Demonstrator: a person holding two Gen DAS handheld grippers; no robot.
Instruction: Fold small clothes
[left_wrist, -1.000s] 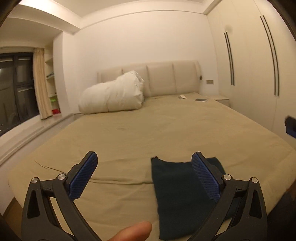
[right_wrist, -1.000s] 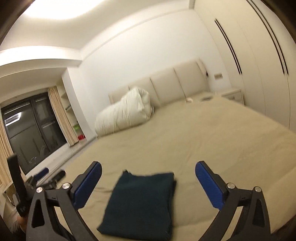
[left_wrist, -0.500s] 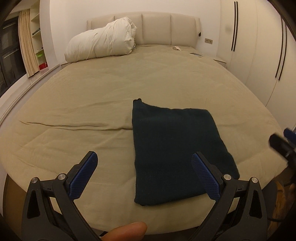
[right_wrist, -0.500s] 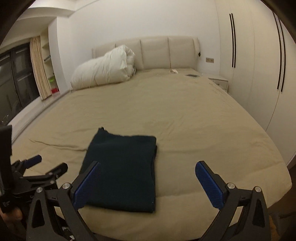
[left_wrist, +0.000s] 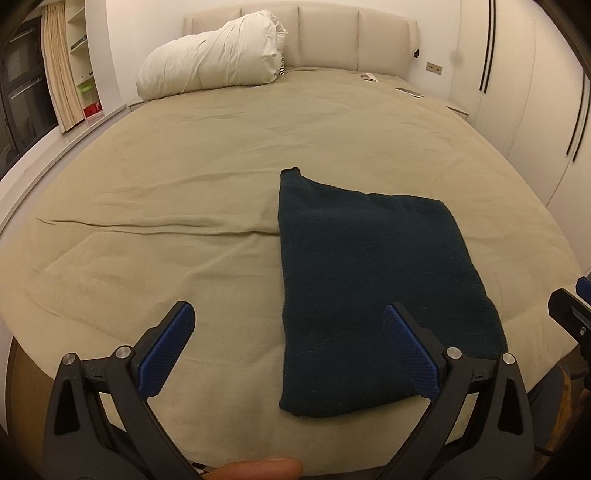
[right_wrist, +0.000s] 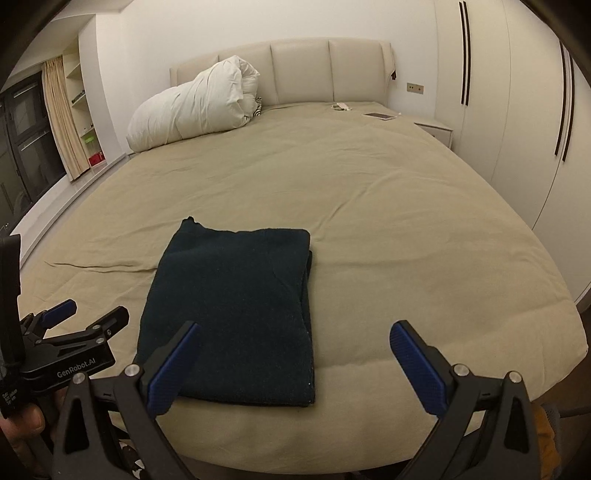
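Olive bedsheet (right_wrist: 388, 229) fills both views, and we read the scene from its left side across. At far left stand a window and a curtain (right_wrist: 61, 114), then a rolled white duvet (right_wrist: 192, 110) against the padded headboard (right_wrist: 299, 70), well apart from our work. Our left gripper (left_wrist: 288, 354) hovers over the near edge of the bed with its jaws spread wide and nothing between them; a long crease in the sheet runs beside it. Just right of that lies the dark green garment (left_wrist: 369, 280), already folded into a flat rectangle near the bed's foot, its lower left corner within our reach. Our right gripper (right_wrist: 295, 365) hangs equally wide and empty, its left finger above the garment's near edge. We judge another fold is due: each gripper should pinch one near corner, catching all layers, then carry them evenly to the far edge. Further right, a phone (right_wrist: 380, 116) lies near the nightstand, then the wardrobe doors (right_wrist: 517, 110). Nothing blocks us.
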